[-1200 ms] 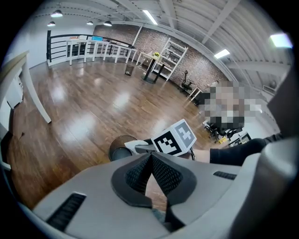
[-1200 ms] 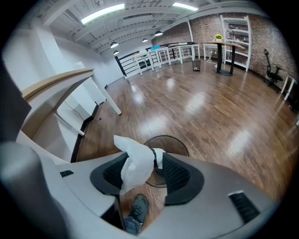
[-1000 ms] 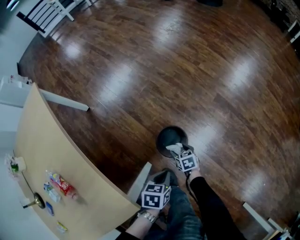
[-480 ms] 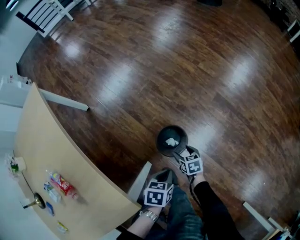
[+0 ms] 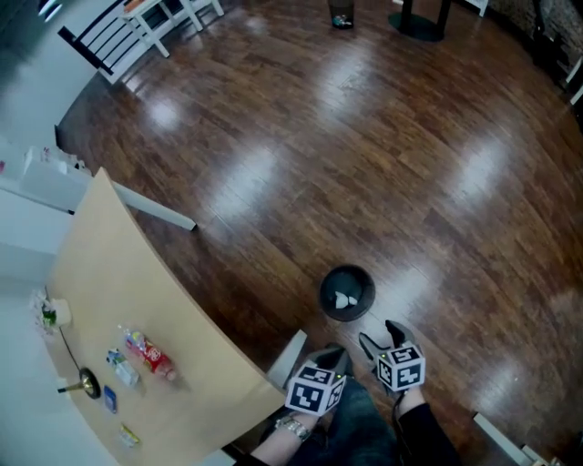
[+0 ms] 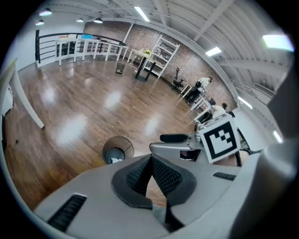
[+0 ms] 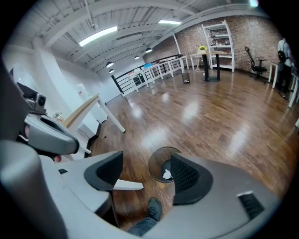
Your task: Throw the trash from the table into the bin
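A round black bin (image 5: 347,293) stands on the wood floor with a crumpled white piece of trash (image 5: 344,300) inside it. Just short of the bin, my right gripper (image 5: 380,335) hangs open and empty; its jaws have just been opening. The right gripper view looks down past its jaws (image 7: 147,170) onto the bin (image 7: 158,161) and the white trash (image 7: 167,175). Beside it, my left gripper (image 5: 328,357) is shut on nothing, its pads (image 6: 140,173) meeting at the tips. On the beige table (image 5: 137,291) lie a red bottle (image 5: 150,356), small packets (image 5: 121,369) and a yellow wrapper (image 5: 127,438).
The table's white leg (image 5: 155,211) slants onto the floor at its far corner. A cup (image 5: 50,314) and a brass object (image 5: 84,382) sit near the table's left edge. A white railing (image 5: 137,27) and a black table base (image 5: 424,23) stand far off.
A second ago my right gripper held the white trash over the bin; the trash has dropped inside. That gripper has since lifted back towards me, empty, and the left one rose slightly.
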The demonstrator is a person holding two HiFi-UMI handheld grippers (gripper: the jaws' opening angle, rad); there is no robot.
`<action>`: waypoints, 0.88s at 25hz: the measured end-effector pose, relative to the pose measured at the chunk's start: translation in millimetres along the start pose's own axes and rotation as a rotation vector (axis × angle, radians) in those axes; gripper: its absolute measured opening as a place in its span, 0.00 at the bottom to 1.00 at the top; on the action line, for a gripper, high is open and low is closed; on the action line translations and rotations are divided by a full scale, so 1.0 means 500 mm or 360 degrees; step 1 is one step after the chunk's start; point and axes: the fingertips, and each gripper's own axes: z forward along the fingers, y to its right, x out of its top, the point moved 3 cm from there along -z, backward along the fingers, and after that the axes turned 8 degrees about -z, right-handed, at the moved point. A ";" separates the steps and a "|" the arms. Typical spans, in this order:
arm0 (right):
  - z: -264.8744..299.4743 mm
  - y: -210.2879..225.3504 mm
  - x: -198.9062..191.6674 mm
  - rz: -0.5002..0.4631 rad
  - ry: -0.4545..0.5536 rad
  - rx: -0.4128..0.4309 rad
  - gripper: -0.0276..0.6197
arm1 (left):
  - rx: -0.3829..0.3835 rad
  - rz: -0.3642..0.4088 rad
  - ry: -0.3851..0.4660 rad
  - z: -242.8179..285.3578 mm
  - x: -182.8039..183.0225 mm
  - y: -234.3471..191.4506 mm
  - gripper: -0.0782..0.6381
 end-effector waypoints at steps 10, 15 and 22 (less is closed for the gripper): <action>-0.210 -0.216 0.068 -0.0113 0.0106 0.0317 0.55 | 0.0167 0.0108 0.0129 -0.280 -0.067 0.031 0.11; -0.222 -0.368 0.097 -0.0265 0.0029 0.0542 0.55 | 0.0378 -0.0094 0.0303 -0.431 -0.123 -0.030 0.11; -0.202 -0.620 0.178 -0.0637 -0.0008 0.0839 0.53 | 0.0580 -0.0401 0.0541 -0.601 -0.221 -0.160 0.11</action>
